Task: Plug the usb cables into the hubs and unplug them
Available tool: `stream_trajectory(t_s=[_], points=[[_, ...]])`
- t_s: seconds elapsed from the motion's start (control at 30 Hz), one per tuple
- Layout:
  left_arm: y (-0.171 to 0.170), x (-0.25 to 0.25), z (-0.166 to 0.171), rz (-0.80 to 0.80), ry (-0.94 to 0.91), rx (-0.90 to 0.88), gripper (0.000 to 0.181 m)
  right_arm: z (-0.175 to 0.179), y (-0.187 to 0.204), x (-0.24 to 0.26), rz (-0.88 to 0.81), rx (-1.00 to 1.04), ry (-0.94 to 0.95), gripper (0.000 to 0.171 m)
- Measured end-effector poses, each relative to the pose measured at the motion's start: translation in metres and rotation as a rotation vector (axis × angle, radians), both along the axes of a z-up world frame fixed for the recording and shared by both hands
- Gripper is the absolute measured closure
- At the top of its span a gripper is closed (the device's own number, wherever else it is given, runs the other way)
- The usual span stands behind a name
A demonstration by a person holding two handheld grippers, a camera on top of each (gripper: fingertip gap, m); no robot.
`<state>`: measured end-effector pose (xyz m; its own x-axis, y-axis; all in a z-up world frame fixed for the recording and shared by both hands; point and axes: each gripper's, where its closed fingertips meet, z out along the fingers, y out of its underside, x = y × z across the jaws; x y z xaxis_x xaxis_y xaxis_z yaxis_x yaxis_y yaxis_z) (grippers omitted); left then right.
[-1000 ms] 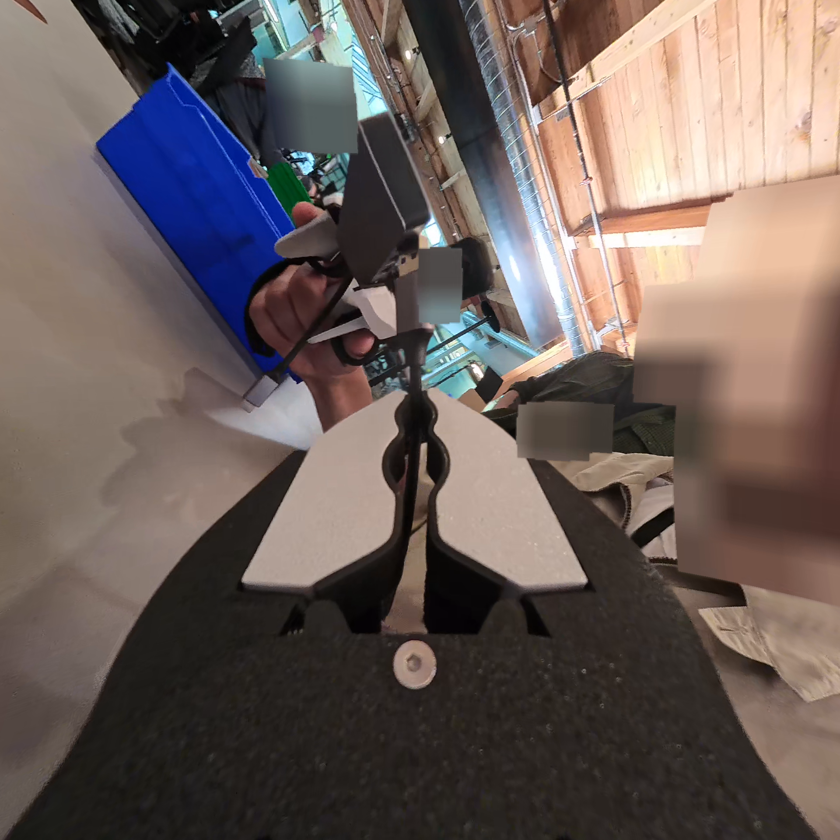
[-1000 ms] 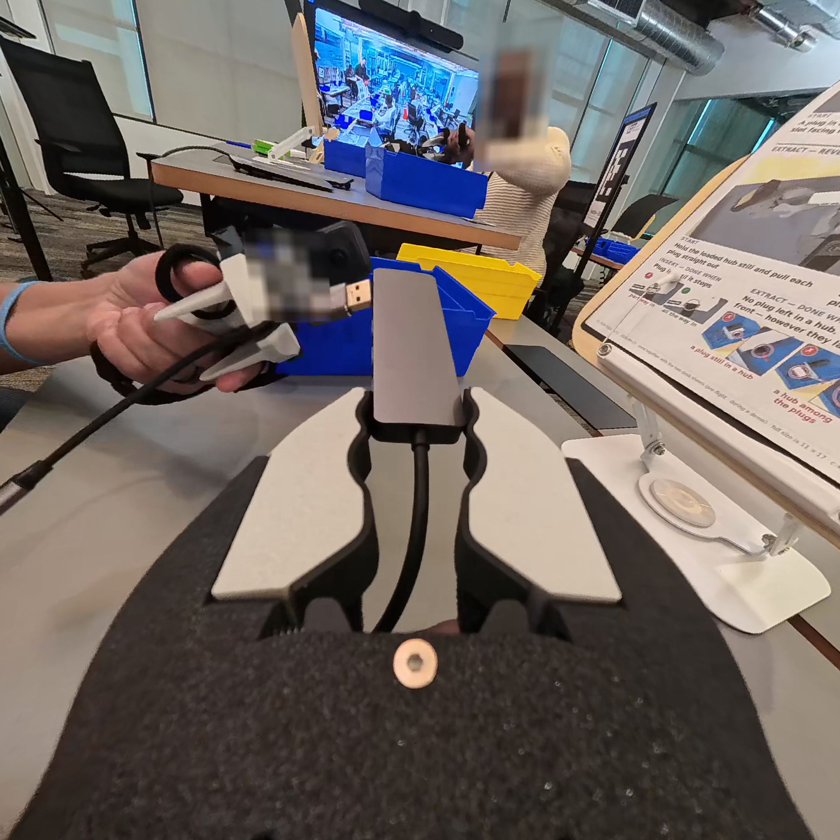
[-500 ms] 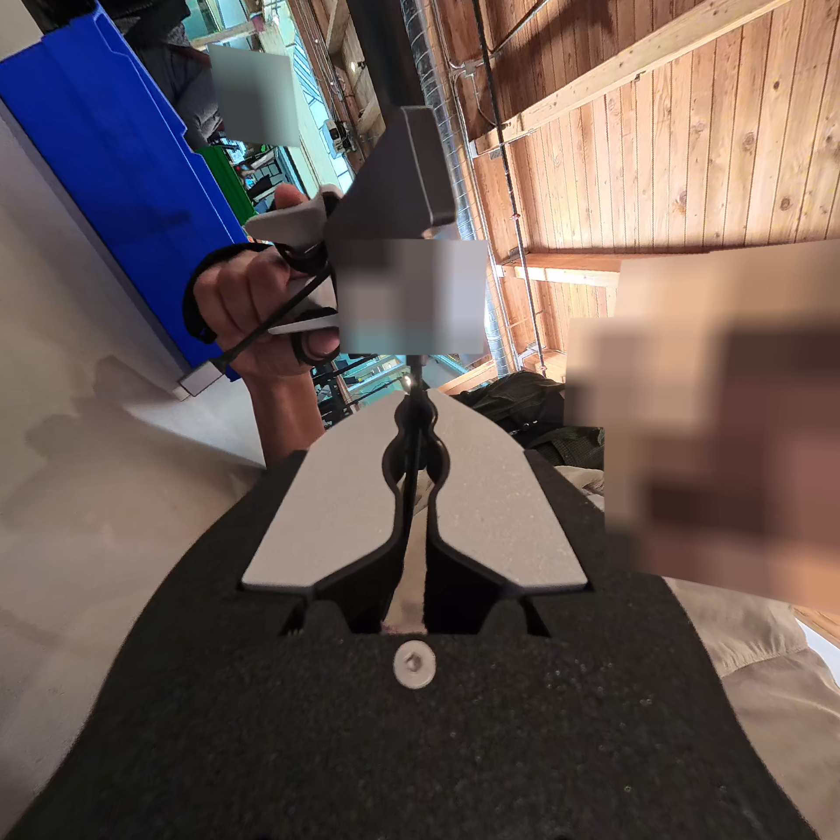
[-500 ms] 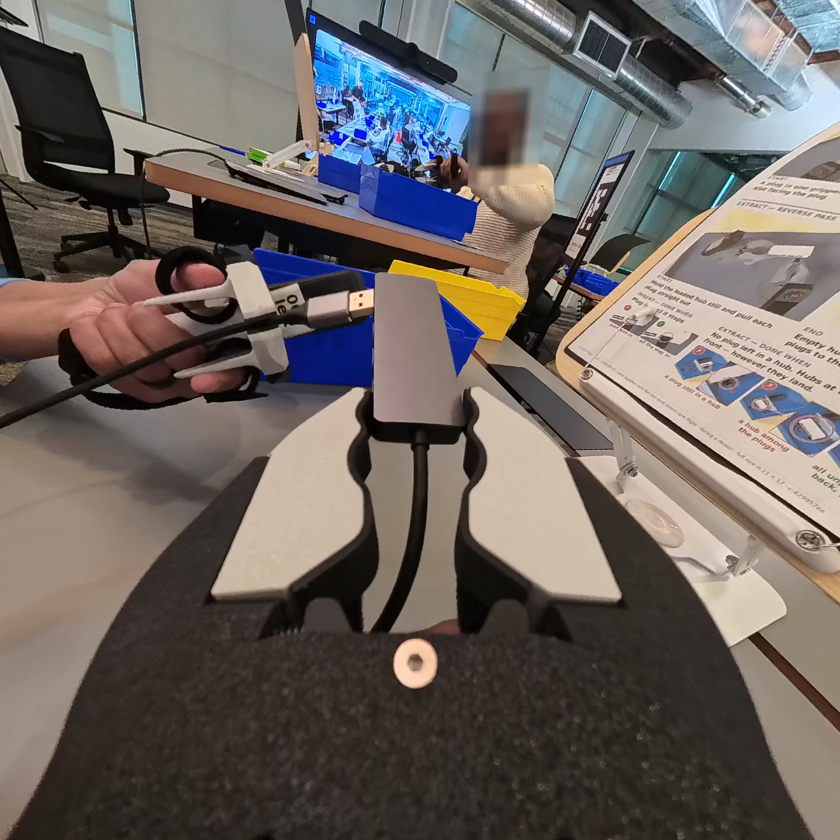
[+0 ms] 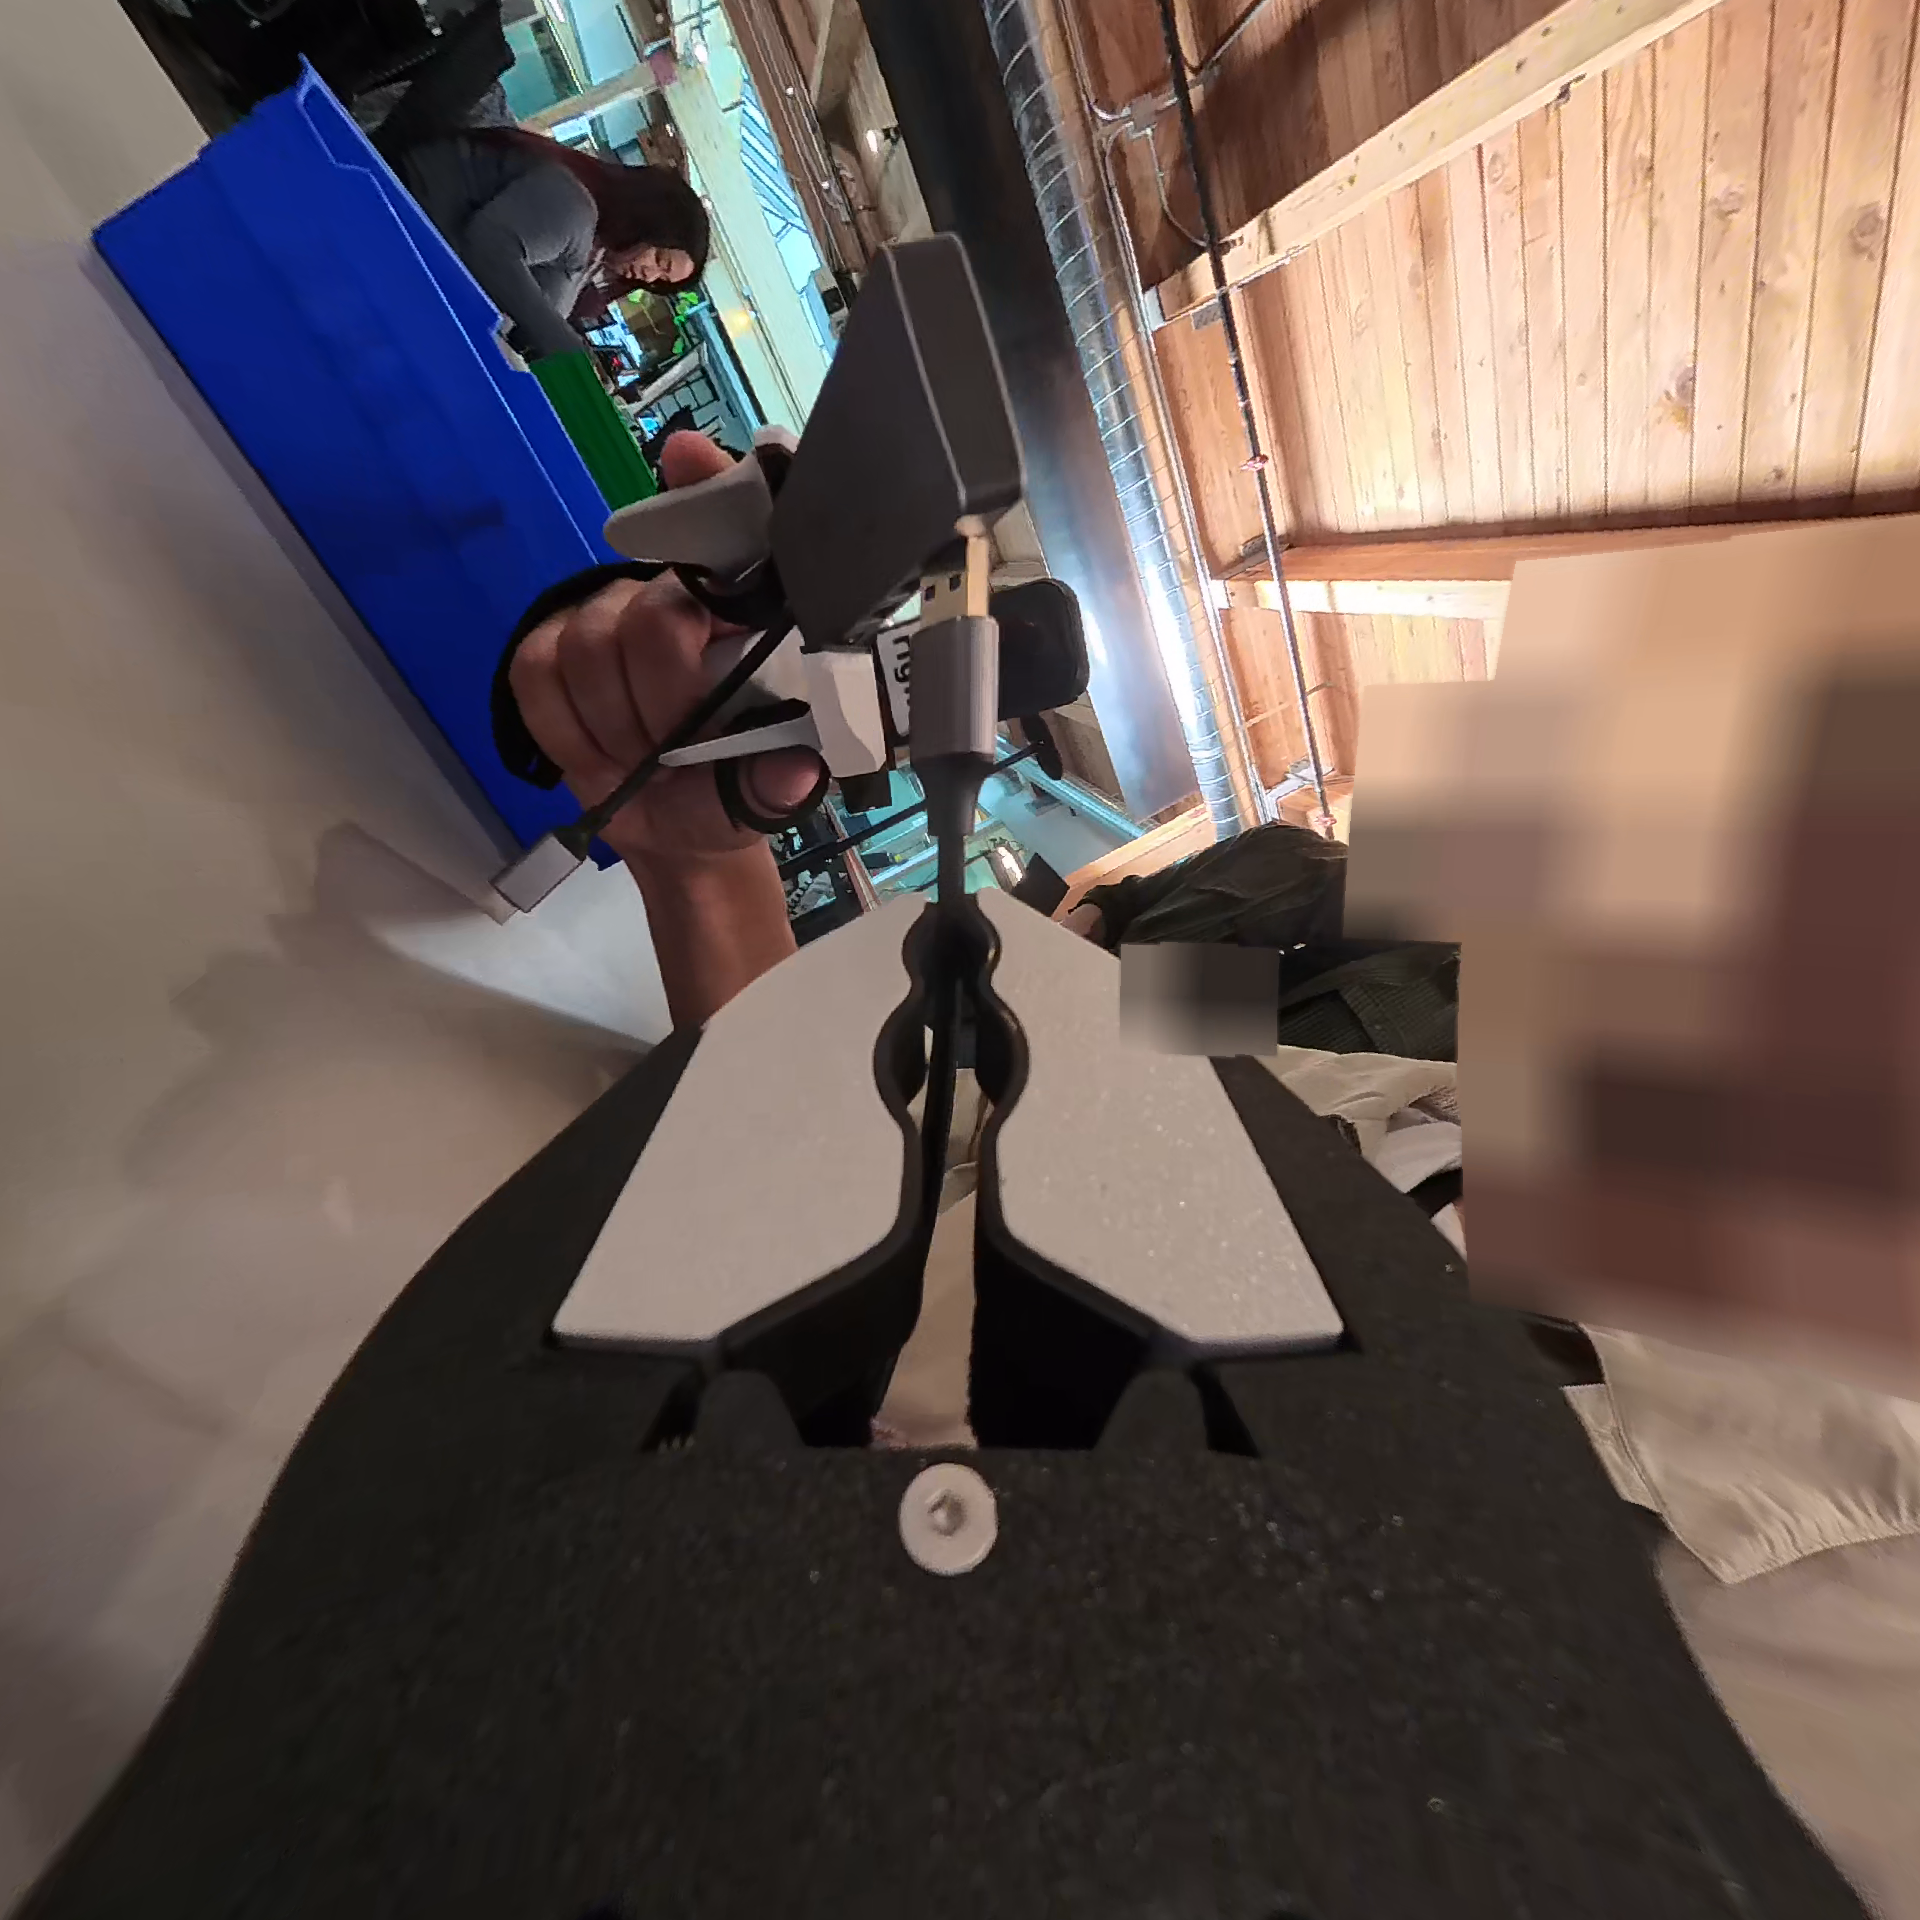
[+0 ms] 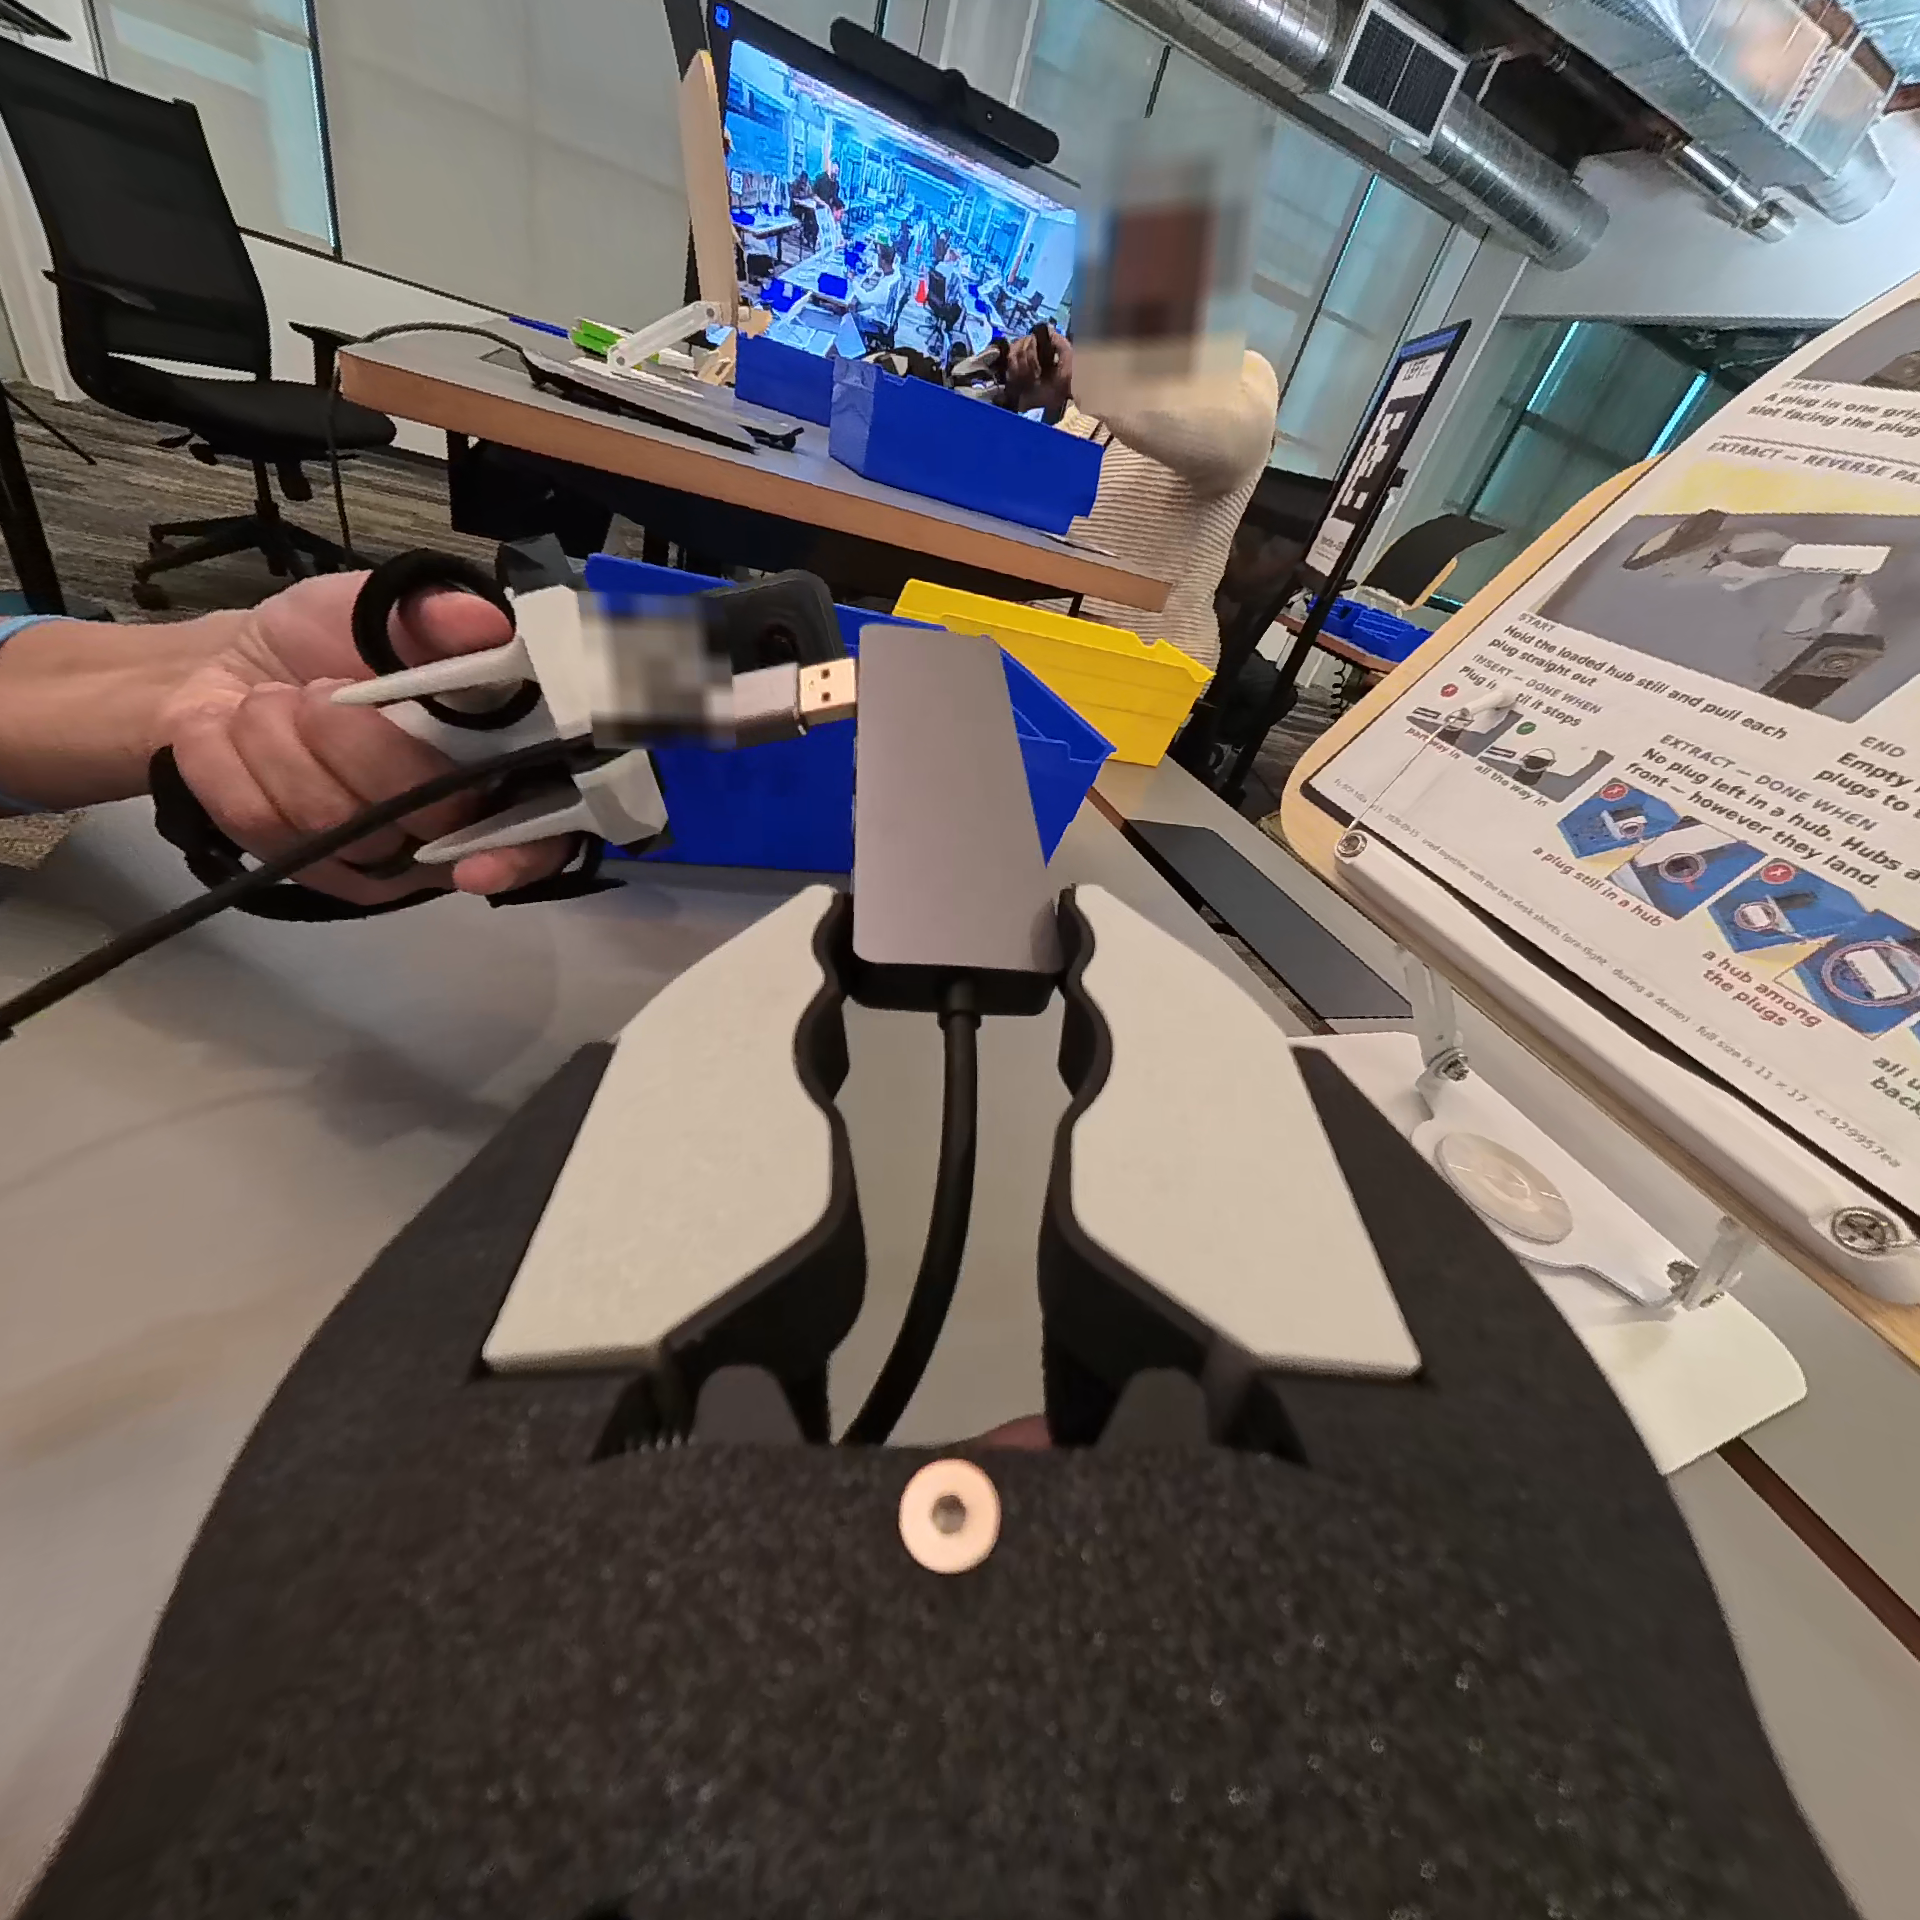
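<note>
- Left wrist view: the left gripper [image 5: 951,935] is pinching the black cable [image 5: 940,1039] of a usb plug [image 5: 956,675], its fingertips nearly closed on the cord.
- The plug's grey shell is standing just past the fingertips, its metal tip pointing at the near end of the grey hub [image 5: 894,436]; whether it is touching the port cannot be told.
- The right gripper [image 5: 769,644] is showing beyond, a hand [image 5: 623,717] squeezing its handles in front of a blue bin [image 5: 343,436].
- Right wrist view: the right gripper [image 6: 951,935] is clamping the hub [image 6: 940,790] by its lower end, jaws partly apart at the hub's width, the hub's cord [image 6: 935,1195] trailing back between them.
- The plug [image 6: 800,701], carried by the left gripper [image 6: 582,717], is sitting just beside the hub's left edge, above the grey table [image 6: 260,1091].
</note>
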<state>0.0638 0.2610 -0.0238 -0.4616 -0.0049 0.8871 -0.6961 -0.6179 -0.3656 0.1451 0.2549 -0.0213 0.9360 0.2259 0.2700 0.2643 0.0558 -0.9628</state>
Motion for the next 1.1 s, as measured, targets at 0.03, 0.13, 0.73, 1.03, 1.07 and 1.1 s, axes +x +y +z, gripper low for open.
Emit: stream_trajectory(t_s=[0.03, 0.13, 0.73, 1.03, 1.07, 1.1], points=[[0.001, 0.0, -0.001, 0.004, 0.004, 0.01, 0.178, -0.001, 0.001, 0.001, -0.012, -0.004, -0.006, 0.134], [0.002, 0.001, -0.01, 0.034, 0.02, 0.108, 0.178, -0.005, 0.004, 0.008, -0.063, -0.039, -0.02, 0.134], [0.083, 0.012, -0.102, 0.235, 0.274, 1.309, 0.178, -0.086, 0.005, 0.054, -0.273, -0.58, 0.18, 0.134], [0.089, 0.022, -0.12, 0.271, 0.291, 1.447, 0.178, -0.101, 0.008, 0.05, -0.258, -0.631, 0.199, 0.134], [0.09, 0.023, -0.122, 0.278, 0.294, 1.459, 0.178, -0.102, 0.008, 0.05, -0.256, -0.634, 0.199, 0.134], [0.091, 0.023, -0.124, 0.281, 0.296, 1.473, 0.178, -0.102, 0.008, 0.05, -0.257, -0.636, 0.198, 0.134]])
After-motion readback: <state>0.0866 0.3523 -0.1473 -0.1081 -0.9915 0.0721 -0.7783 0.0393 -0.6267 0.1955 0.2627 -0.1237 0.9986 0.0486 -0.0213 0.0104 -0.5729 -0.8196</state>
